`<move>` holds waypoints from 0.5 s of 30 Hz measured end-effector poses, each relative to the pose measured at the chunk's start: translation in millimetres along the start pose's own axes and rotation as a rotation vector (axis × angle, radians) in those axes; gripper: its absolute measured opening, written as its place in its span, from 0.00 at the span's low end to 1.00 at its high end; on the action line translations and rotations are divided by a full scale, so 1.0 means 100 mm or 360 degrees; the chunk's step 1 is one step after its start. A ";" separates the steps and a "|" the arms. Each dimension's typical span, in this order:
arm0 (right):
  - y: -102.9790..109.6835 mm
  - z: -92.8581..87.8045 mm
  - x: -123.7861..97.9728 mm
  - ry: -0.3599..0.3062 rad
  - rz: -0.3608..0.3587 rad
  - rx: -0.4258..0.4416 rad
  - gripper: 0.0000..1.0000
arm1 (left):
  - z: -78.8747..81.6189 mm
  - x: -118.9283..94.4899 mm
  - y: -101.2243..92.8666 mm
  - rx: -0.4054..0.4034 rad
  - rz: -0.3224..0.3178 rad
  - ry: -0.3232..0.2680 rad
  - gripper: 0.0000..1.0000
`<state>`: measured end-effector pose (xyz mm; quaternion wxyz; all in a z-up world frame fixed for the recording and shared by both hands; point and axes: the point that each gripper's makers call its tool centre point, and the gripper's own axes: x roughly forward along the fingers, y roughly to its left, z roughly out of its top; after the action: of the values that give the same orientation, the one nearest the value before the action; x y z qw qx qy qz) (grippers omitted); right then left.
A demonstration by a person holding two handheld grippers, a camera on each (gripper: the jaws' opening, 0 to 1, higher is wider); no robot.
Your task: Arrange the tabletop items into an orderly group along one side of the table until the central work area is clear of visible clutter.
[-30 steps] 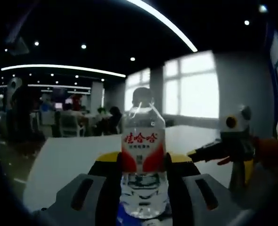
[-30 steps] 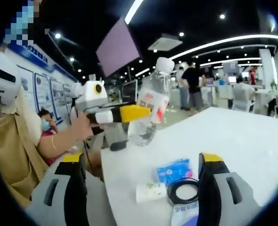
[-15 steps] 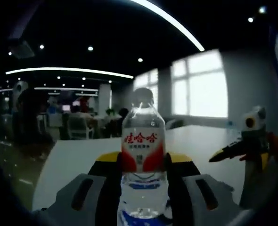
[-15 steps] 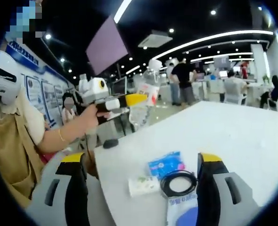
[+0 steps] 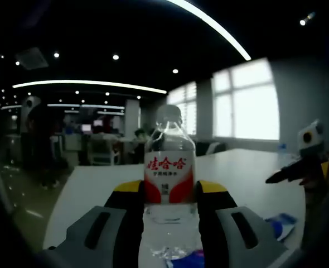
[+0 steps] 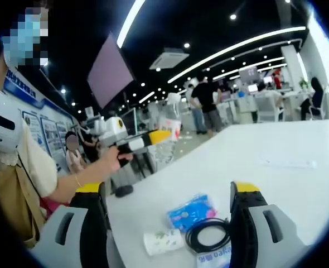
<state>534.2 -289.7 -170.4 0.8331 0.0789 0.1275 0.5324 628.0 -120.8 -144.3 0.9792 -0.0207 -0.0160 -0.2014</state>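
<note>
Between the right gripper [image 6: 167, 220]'s spread fingers lie a blue packet [image 6: 191, 211] and black cable [image 6: 209, 234]; left gripper [image 5: 169, 209] pinches a water bottle [image 5: 169, 167].

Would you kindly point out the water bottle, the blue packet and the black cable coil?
water bottle [image 5: 166, 174], left gripper view, red label.
blue packet [image 6: 191, 211], right gripper view, wrapper middle.
black cable coil [image 6: 193, 238], right gripper view, left loop.

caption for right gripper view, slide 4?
Open right gripper hovers above blue packet, coiled cable; left gripper holds water bottle.

Clear plastic water bottle with red-white label [image 5: 169, 178] upright at 6 o'clock; blue packet [image 6: 192, 211], white packet [image 6: 163, 241], black cable coil [image 6: 209, 234] grouped on white table [image 6: 276, 173].
</note>
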 end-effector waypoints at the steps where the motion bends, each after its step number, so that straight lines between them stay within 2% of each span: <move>1: -0.02 0.00 0.05 0.0004 0.0000 0.0008 0.90 | -0.02 0.02 0.06 0.0001 0.0020 -0.0004 0.34; 9: -0.08 -0.13 0.22 0.0053 0.0005 0.0053 0.85 | -0.25 0.19 0.42 -0.0022 0.0124 0.0006 0.34; 15: -0.18 -0.22 0.26 0.0079 -0.0028 0.0073 0.84 | -0.51 0.34 0.62 -0.0045 0.0169 0.0023 0.34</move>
<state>554.0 -273.8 -199.8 0.8324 0.0837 0.1609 0.5237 685.1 -80.1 -196.3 0.9882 -0.0340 -0.0049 -0.1495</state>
